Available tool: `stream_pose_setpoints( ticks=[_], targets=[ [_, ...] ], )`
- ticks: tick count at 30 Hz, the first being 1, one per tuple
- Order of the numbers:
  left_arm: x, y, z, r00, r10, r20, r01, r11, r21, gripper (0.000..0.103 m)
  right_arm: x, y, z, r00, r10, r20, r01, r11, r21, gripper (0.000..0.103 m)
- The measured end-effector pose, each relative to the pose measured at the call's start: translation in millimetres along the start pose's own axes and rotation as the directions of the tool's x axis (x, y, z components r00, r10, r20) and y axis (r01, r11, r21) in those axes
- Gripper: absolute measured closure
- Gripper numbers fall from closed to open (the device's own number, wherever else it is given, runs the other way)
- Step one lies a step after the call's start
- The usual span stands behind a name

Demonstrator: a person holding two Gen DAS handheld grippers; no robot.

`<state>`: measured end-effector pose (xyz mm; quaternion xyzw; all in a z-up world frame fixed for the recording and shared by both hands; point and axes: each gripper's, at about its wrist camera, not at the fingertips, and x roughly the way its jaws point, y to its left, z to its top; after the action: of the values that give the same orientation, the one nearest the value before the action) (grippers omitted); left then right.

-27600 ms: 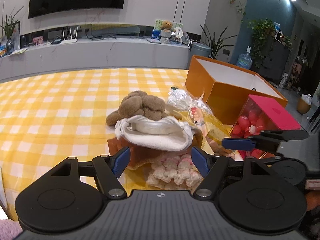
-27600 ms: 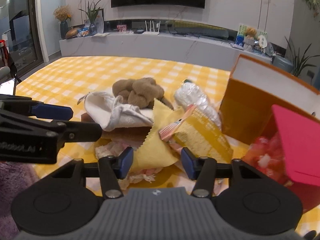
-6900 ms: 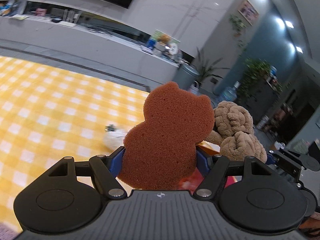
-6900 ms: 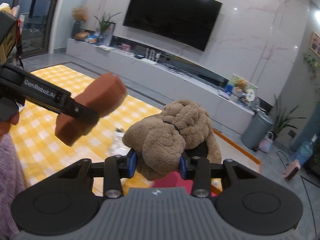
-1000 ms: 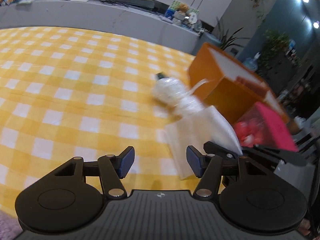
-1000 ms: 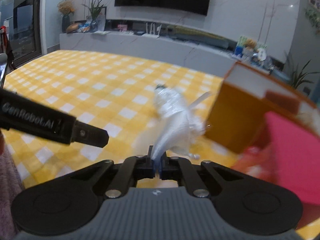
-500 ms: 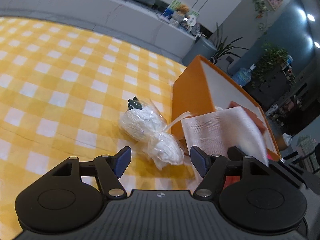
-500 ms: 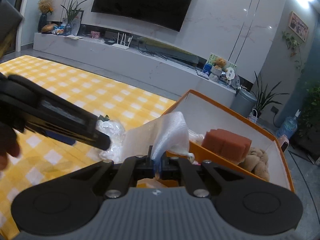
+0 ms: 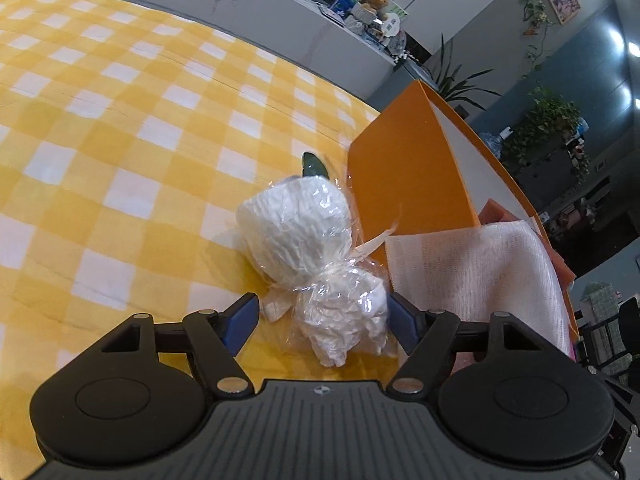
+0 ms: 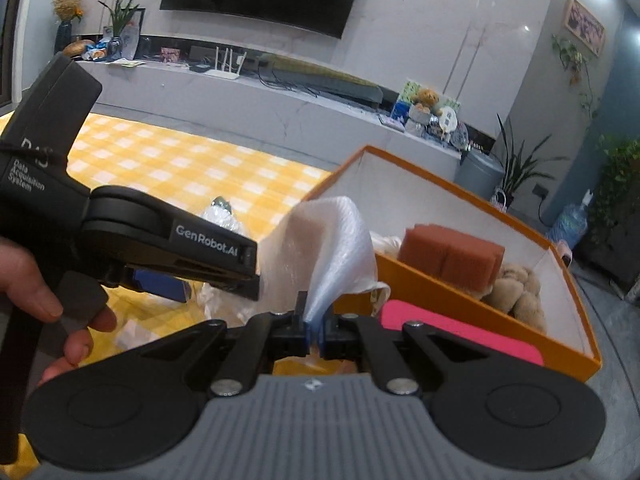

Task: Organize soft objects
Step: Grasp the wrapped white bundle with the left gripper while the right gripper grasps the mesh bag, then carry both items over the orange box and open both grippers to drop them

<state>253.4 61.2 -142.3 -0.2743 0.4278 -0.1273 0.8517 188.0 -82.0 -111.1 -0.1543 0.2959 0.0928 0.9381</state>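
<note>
Black hand-held gripper (image 9: 322, 320), blue fingertips (image 9: 240, 322)

Left gripper (image 9: 322, 320) angled downward, jaws wide, just been opening, nothing clamped. Right gripper (image 10: 314, 326) angled downward, jaws closed tight. Hand (image 10: 36, 280) gripping left handle.

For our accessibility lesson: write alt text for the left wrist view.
The open left tool straddles a plastic-wrapped white bundle on a yellow checked cloth. Beside it, a white cloth hangs before an orange box.
</note>
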Motion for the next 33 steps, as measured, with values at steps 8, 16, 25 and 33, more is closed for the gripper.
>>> stream_pose_setpoints(
  ticks=[8,16,25,33],
  targets=[
    [3,-4,-6,0.999,-0.034,0.007,0.034,0.998,0.062,0.05,-1,-2,0,1.0,-0.002,0.001,0.002,1.0,0.019,0.102],
    [-25,-17,-13,0.998,0.011,0.065,-0.021,0.987,0.159,0.056,-11,-11,2,1.0,0.015,0.013,-0.015,0.999,0.052,0.102],
    [-83,-18,-13,0.989,0.059,0.136,-0.082,0.981,0.174,0.056,-45,-25,8,0.997,0.015,0.079,-0.022,0.996,0.089,0.103],
    [-133,-68,-14,0.98,0.027,0.197,-0.094,0.936,0.341,0.056,-78,-49,16,0.987,0.017,0.163,-0.041,0.989,0.141,0.103]
  ],
)
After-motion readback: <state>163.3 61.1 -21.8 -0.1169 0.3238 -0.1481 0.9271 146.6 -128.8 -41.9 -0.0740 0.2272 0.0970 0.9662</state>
